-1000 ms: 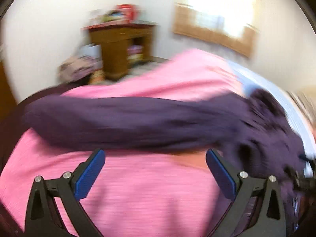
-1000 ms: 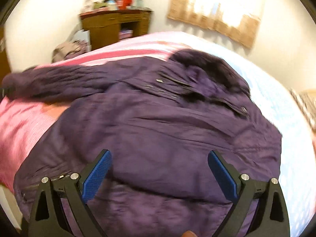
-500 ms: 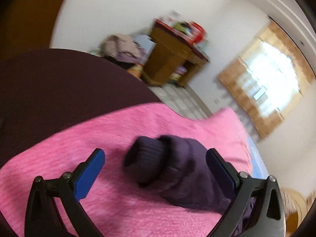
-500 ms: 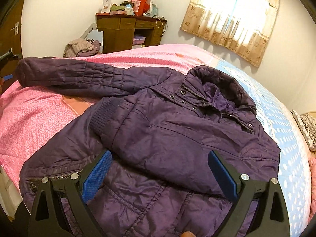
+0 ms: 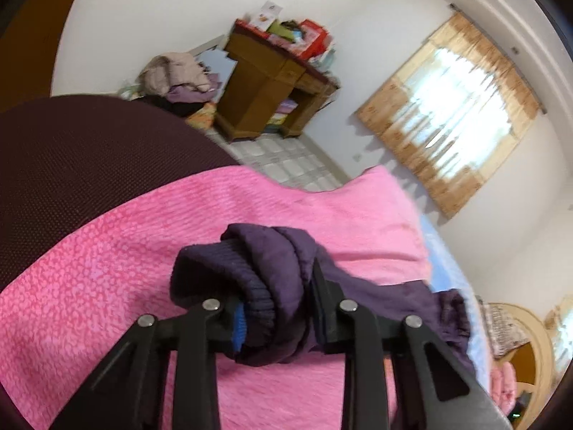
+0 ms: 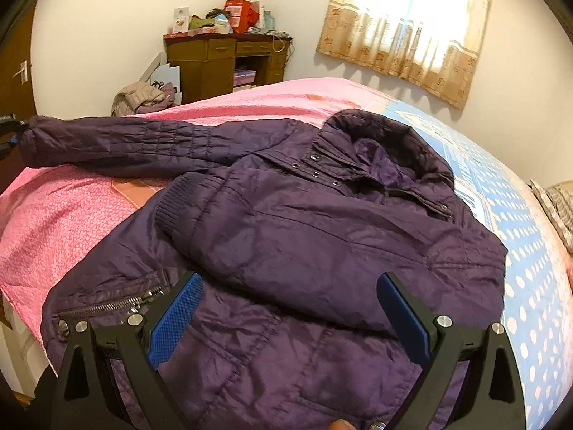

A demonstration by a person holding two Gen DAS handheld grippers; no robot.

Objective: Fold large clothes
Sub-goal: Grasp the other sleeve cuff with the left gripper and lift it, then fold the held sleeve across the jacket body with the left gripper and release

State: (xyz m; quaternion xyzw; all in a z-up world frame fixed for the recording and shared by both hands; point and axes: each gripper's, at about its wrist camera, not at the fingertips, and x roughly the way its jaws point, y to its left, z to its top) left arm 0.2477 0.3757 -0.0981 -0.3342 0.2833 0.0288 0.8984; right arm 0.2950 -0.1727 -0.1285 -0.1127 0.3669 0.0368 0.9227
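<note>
A dark purple puffer jacket (image 6: 322, 236) lies face up on the bed. One sleeve is folded across its chest, with the ribbed cuff (image 6: 175, 200) at the left. The other sleeve (image 6: 118, 145) stretches out to the left over the pink blanket (image 6: 61, 215). My left gripper (image 5: 277, 317) is shut on that sleeve's cuff (image 5: 232, 272) and shows at the far left edge of the right wrist view (image 6: 9, 132). My right gripper (image 6: 286, 313) is open and empty, just above the jacket's lower front.
A wooden desk (image 6: 225, 61) piled with boxes stands against the far wall, with a heap of clothes (image 6: 143, 98) beside it. A curtained window (image 6: 408, 21) is at the right. A blue dotted sheet (image 6: 530, 251) covers the bed's right side.
My left gripper moved onto the end of the outstretched sleeve and closed on its cuff. The right gripper stayed open over the jacket.
</note>
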